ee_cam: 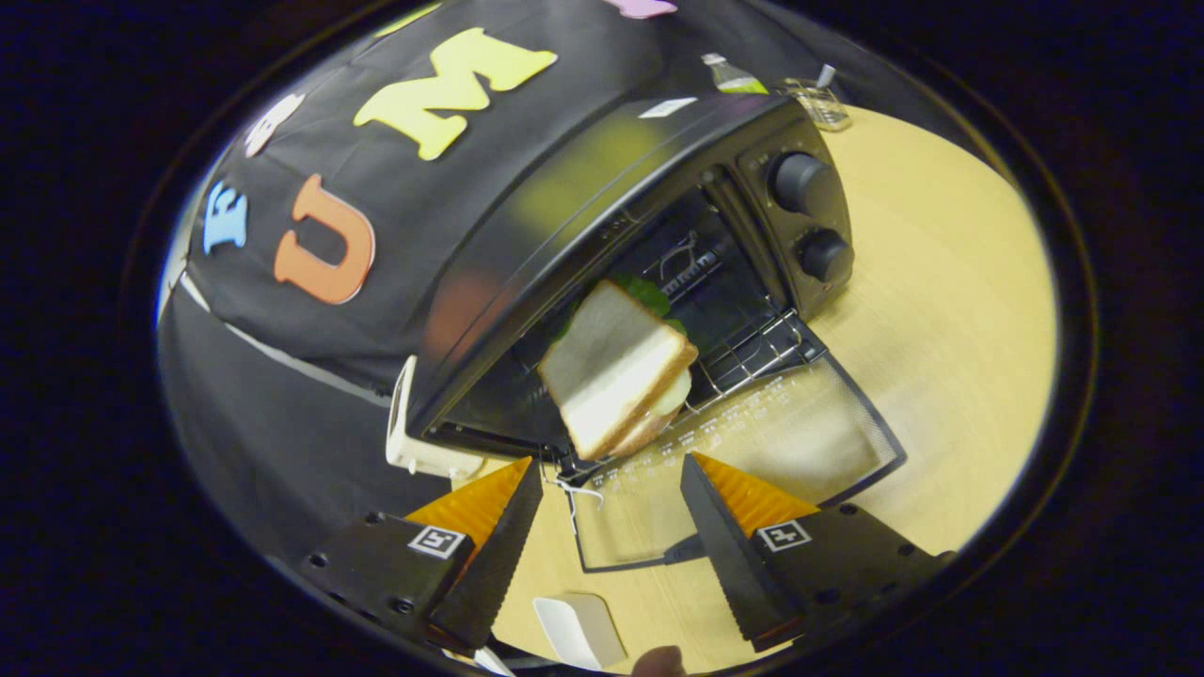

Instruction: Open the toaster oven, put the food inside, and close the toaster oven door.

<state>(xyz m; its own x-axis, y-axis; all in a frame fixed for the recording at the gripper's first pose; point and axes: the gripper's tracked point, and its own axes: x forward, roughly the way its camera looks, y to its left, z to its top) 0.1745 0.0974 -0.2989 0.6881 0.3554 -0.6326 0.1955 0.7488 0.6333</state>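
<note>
Toaster oven [602, 235], door [752, 442] down, sandwich [616, 369] on rack.
Gripper [611, 470]: fingers wide apart, holding nothing, over the lowered glass door; sandwich lies just ahead at the rack's [752, 353] front edge. Two knobs [800, 181] beside the cavity. Beyond the oven on the wooden table [941, 310]: bottle [729, 75], clear container [820, 102].

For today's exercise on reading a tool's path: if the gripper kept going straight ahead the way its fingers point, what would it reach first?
Probably the sandwich on the oven rack, just beyond the open gripper, passing above the lowered door; depth is uncertain.
</note>
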